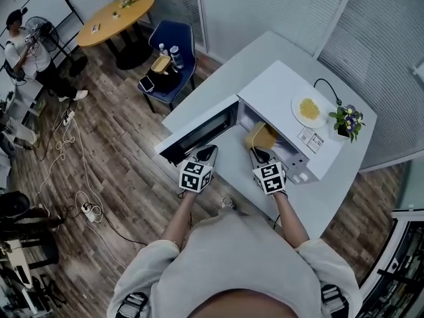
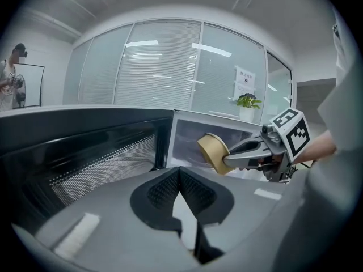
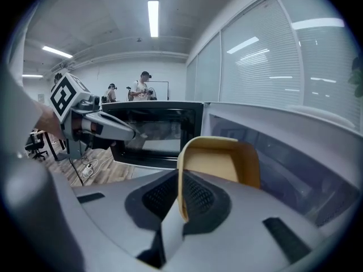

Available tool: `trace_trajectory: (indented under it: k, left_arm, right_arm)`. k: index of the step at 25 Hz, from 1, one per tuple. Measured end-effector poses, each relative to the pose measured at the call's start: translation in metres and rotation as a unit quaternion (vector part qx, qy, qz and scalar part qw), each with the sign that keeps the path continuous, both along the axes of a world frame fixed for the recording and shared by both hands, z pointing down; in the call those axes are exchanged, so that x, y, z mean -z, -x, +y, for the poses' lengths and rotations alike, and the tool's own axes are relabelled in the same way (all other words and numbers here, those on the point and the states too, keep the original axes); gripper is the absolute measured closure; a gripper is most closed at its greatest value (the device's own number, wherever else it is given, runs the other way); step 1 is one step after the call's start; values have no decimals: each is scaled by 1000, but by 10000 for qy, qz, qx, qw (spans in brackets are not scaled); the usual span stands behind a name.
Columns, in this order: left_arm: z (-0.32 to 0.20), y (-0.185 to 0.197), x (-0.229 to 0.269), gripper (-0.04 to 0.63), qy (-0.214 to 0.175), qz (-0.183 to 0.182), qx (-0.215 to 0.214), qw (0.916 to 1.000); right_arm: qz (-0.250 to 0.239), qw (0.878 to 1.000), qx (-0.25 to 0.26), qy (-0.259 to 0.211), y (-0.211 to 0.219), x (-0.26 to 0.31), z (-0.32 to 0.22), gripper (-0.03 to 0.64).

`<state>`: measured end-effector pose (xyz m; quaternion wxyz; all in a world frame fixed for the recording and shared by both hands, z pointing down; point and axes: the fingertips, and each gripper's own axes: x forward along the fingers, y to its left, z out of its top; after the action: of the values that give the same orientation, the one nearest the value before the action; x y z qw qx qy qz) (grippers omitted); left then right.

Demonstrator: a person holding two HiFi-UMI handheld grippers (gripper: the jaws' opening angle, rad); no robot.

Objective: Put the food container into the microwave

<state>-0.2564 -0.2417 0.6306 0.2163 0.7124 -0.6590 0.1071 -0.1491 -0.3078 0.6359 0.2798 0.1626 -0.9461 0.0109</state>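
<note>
A tan food container [image 1: 262,136] is at the mouth of the white microwave [image 1: 275,88], whose door [image 1: 199,133] hangs open to the left. My right gripper [image 1: 260,154] is shut on the container's near rim. In the right gripper view the container [image 3: 222,163] stands on edge between the fingers, with the gripper [image 3: 181,205] clamped on its left wall. The left gripper view shows the container [image 2: 212,152] in front of the cavity. My left gripper [image 1: 206,153] hovers just beside the open door, and its jaws [image 2: 180,173] are shut on nothing.
A plate of yellow food [image 1: 309,109] and a small potted plant [image 1: 348,119] sit on the microwave's top. The microwave stands on a white table [image 1: 245,55]. A blue chair [image 1: 169,71], floor cables [image 1: 79,197] and a person [image 1: 30,52] are off to the left.
</note>
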Motion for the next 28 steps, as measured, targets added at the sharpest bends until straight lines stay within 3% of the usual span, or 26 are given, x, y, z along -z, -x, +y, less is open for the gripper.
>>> trace_trajectory:
  k: [15,22,28]
  left_arm:
    - [-54,-38,-4,584,94,67,-1067,9942]
    - [-80,-49,-5,584,110,114,-1770,9841]
    - [-93,-59,-5,584,132,170,-2435,9697]
  right_arm:
    - [119,9977,-674,3,-26,-3,-21,589]
    - [209,9914,-1292,29,-34,-5,-36,589]
    - [461,9849,-1668,-53,-35,-7,-42,589]
